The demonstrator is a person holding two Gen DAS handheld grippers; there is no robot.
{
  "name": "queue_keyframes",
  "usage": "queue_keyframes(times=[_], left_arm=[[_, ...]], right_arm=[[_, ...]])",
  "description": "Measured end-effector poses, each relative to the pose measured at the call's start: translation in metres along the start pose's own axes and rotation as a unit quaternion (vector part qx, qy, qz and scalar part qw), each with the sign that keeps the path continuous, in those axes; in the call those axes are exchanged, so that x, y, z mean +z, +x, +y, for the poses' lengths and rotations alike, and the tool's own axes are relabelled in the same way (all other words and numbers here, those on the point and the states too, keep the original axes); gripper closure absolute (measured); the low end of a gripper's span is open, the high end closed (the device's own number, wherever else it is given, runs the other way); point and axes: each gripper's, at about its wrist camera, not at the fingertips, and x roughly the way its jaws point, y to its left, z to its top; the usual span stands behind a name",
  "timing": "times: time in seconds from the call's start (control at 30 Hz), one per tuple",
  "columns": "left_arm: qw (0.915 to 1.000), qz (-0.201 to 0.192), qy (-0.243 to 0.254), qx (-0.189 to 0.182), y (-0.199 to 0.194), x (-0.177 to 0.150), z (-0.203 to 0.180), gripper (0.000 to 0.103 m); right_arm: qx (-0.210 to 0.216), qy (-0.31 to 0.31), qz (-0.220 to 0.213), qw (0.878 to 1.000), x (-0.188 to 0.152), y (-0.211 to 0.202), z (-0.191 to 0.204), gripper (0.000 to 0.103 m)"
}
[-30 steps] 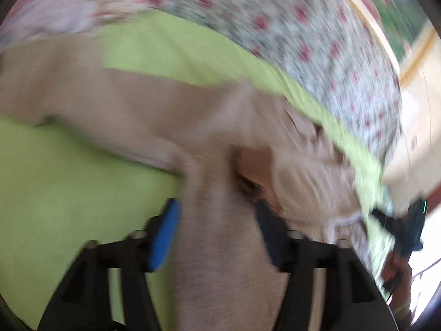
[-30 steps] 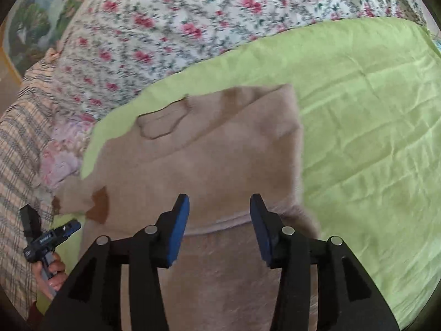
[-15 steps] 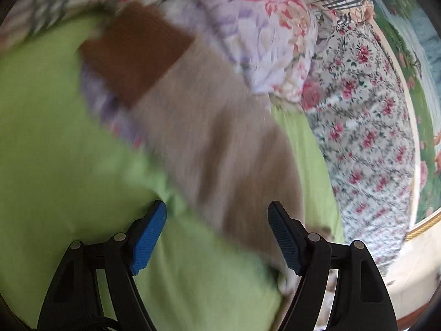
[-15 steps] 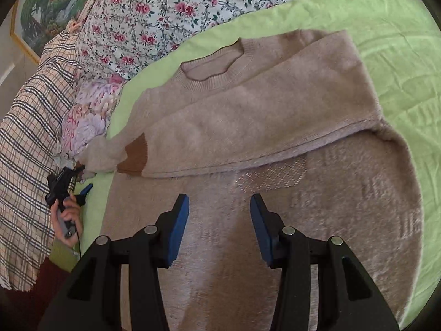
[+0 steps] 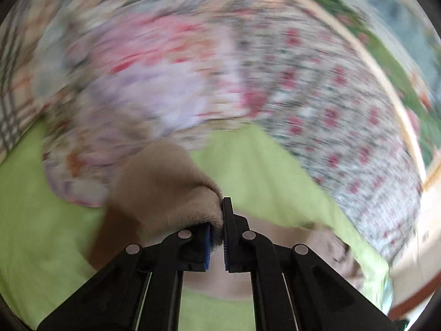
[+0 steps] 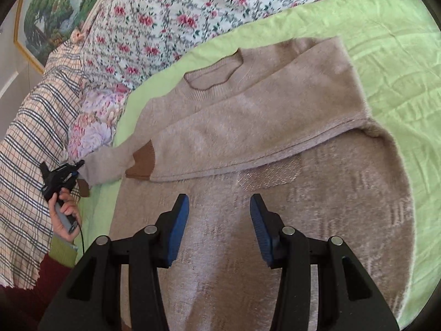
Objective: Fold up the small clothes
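Note:
A beige sweater (image 6: 264,143) lies flat on the green sheet (image 6: 399,63), neckline toward the pillows. One sleeve is folded across its chest, its brown cuff (image 6: 143,162) at the left. My right gripper (image 6: 219,218) is open and empty above the sweater's lower body. My left gripper (image 5: 217,220) is shut on the other sleeve (image 5: 165,190) near its end. The left wrist view is blurred. In the right wrist view the left gripper (image 6: 62,176) holds that sleeve (image 6: 107,162) at the sweater's left side.
Floral bedding (image 6: 171,19) and a flowered pillow (image 6: 91,127) lie beyond the sweater. A plaid cloth (image 6: 30,149) lies at the left. A framed picture (image 6: 46,13) hangs on the wall. Green sheet extends to the right of the sweater.
My left gripper has closed on the left sleeve end; it was open half a second ago. My right gripper has pulled back, and more of the sweater shows.

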Motion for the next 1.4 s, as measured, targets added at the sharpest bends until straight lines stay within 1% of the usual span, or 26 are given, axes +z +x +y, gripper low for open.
queue_keyframes(times=[0.07,0.1,0.2,0.23,0.27,0.33,0.37,0.47,0.53,0.63,0.67,0.73,0.8,0.83,0.87,0.9,0.93,1.0,1.07,1.1,1.2,1.23,1.27,1.33,1.37,1.4], left_arm=[[0.9991,0.006,0.037,-0.022,-0.003,-0.009,-0.040,0.098],[0.9974,0.011,0.058,-0.040,-0.003,-0.017,-0.066,0.098],[0.9888,0.030,0.113,-0.094,0.003,-0.044,-0.136,0.099],[0.9849,0.040,0.128,-0.110,0.007,-0.054,-0.156,0.099],[0.9784,0.057,0.151,-0.130,0.016,-0.070,-0.186,0.099],[0.9695,0.078,0.180,-0.148,0.028,-0.094,-0.219,0.099],[0.9629,0.097,0.195,-0.159,0.040,-0.112,-0.241,0.099],[0.9499,0.131,0.227,-0.171,0.063,-0.153,-0.278,0.099],[0.9430,0.154,0.240,-0.172,0.078,-0.175,-0.292,0.099],[0.9309,0.187,0.270,-0.159,0.109,-0.213,-0.310,0.099],[0.9285,0.195,0.275,-0.155,0.112,-0.221,-0.309,0.099],[0.9202,0.221,0.288,-0.146,0.128,-0.240,-0.308,0.098],[0.9122,0.249,0.296,-0.134,0.140,-0.253,-0.303,0.088],[0.9101,0.259,0.295,-0.133,0.146,-0.256,-0.303,0.085],[0.9082,0.268,0.293,-0.135,0.143,-0.258,-0.298,0.078],[0.9071,0.271,0.292,-0.136,0.138,-0.259,-0.294,0.069],[0.9069,0.270,0.291,-0.141,0.128,-0.259,-0.288,0.065],[0.9095,0.258,0.293,-0.142,0.108,-0.255,-0.278,0.051],[0.9125,0.247,0.298,-0.133,0.087,-0.250,-0.260,0.047],[0.9157,0.241,0.298,-0.123,0.076,-0.245,-0.248,0.047],[0.9303,0.225,0.279,-0.078,0.057,-0.218,-0.207,0.047],[0.9352,0.218,0.273,-0.058,0.055,-0.208,-0.195,0.047],[0.9422,0.206,0.263,-0.022,0.053,-0.194,-0.174,0.047],[0.9480,0.200,0.247,0.015,0.056,-0.176,-0.150,0.049],[0.9506,0.202,0.233,0.035,0.061,-0.165,-0.134,0.050],[0.9516,0.205,0.226,0.035,0.064,-0.160,-0.127,0.054]], right_arm=[[0.004,0.006,-0.006,1.000,0.000,-0.006,-0.004,0.055],[0.005,0.008,-0.009,1.000,0.000,-0.009,-0.007,0.055],[0.005,0.019,-0.016,1.000,-0.003,-0.017,-0.016,0.055],[0.005,0.023,-0.018,1.000,-0.003,-0.019,-0.020,0.055],[0.003,0.027,-0.019,0.999,-0.003,-0.021,-0.023,0.055],[0.001,0.036,-0.022,0.999,-0.003,-0.026,-0.032,0.055],[0.000,0.041,-0.025,0.999,-0.003,-0.030,-0.037,0.055],[-0.008,0.050,-0.035,0.998,0.000,-0.038,-0.050,0.055],[-0.011,0.058,-0.040,0.997,0.002,-0.043,-0.059,0.055],[-0.018,0.068,-0.043,0.997,0.004,-0.046,-0.071,0.055],[-0.018,0.070,-0.044,0.996,0.004,-0.047,-0.074,0.055],[-0.020,0.074,-0.044,0.996,0.006,-0.046,-0.077,0.055],[-0.020,0.073,-0.042,0.996,0.008,-0.043,-0.076,0.055],[-0.019,0.070,-0.040,0.997,0.009,-0.041,-0.075,0.055],[-0.018,0.065,-0.039,0.997,0.011,-0.039,-0.072,0.055],[-0.018,0.060,-0.039,0.997,0.013,-0.036,-0.068,0.055],[-0.017,0.049,-0.037,0.998,0.016,-0.032,-0.063,0.055],[-0.014,0.027,-0.029,0.999,0.018,-0.020,-0.049,0.055],[-0.010,-0.008,-0.013,1.000,0.025,-0.001,-0.029,0.053],[-0.010,-0.023,-0.008,1.000,0.028,0.006,-0.020,0.050],[-0.022,-0.100,0.009,0.995,0.038,0.035,0.015,0.042],[-0.032,-0.133,0.010,0.991,0.041,0.046,0.029,0.040],[-0.044,-0.167,0.010,0.985,0.043,0.056,0.041,0.039],[-0.081,-0.243,0.012,0.966,0.044,0.080,0.066,0.035],[-0.105,-0.278,0.012,0.955,0.043,0.092,0.075,0.035],[-0.130,-0.313,0.015,0.941,0.041,0.104,0.083,0.035]])
